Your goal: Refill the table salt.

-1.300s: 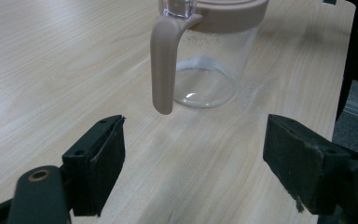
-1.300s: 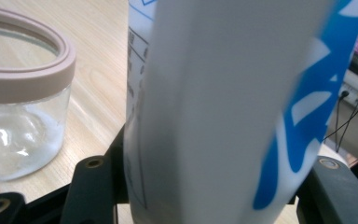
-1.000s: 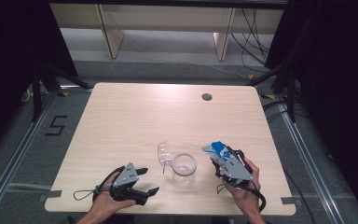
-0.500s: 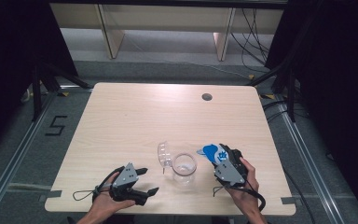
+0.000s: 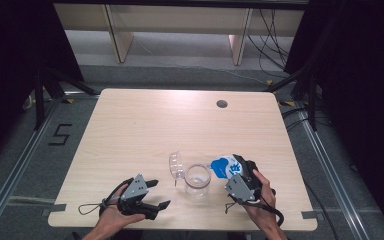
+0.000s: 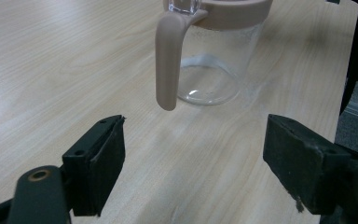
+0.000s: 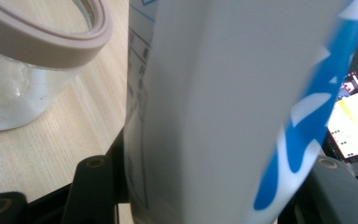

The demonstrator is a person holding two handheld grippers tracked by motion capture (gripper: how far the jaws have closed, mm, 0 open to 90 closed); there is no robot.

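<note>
Right tongs (image 5: 236,170) tipped carton (image 5: 223,167) closer over jug (image 5: 198,179), left tongs (image 5: 156,194) unmoved

Bright light on the tabletop (image 5: 145,125), dark all around it.

The light comes from above and makes the pale wood shine, with small soft shadows. Both sides of the room are almost black. Up close, the white and blue carton (image 7: 223,107) is blurry, and the glass jug (image 6: 216,60) has little bright spots.
</note>
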